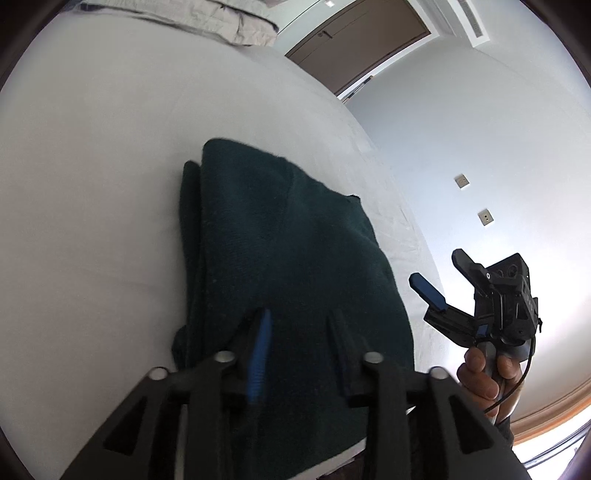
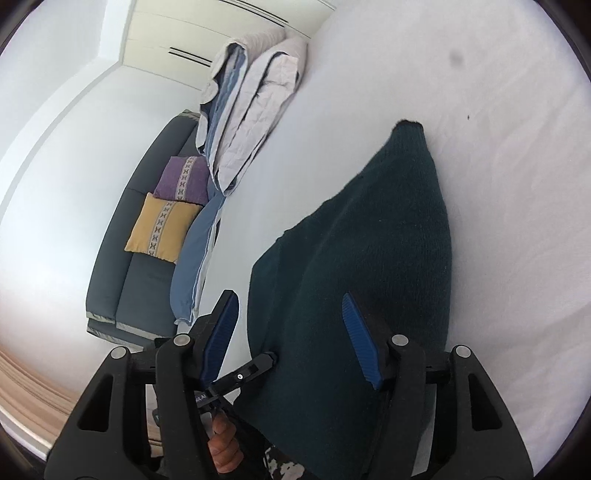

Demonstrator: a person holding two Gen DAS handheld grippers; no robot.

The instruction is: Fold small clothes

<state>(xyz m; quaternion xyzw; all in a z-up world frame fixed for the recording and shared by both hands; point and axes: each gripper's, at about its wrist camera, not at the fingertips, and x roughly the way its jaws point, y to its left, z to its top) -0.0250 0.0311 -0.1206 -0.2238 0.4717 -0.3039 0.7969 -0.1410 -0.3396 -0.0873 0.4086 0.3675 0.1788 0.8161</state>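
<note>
A dark green knitted garment (image 1: pixel 288 266) lies folded into a long strip on the white bed (image 1: pixel 92 184); it also shows in the right wrist view (image 2: pixel 373 258). My left gripper (image 1: pixel 299 321) is open, its fingers spread over the garment's near end. My right gripper (image 2: pixel 291 306) is open and empty above the garment's near edge. The right gripper also shows in the left wrist view (image 1: pixel 439 273), held off the bed's right side, jaws apart. The left gripper's body shows low in the right wrist view (image 2: pixel 243 376).
A folded grey-and-blue quilt (image 2: pixel 251 110) lies at the bed's far end, also in the left wrist view (image 1: pixel 221 18). A dark sofa (image 2: pixel 122 280) with a purple cushion (image 2: pixel 183 179) and a yellow cushion (image 2: pixel 162 229) stands beside the bed. A door (image 1: pixel 354 40) and wall are beyond.
</note>
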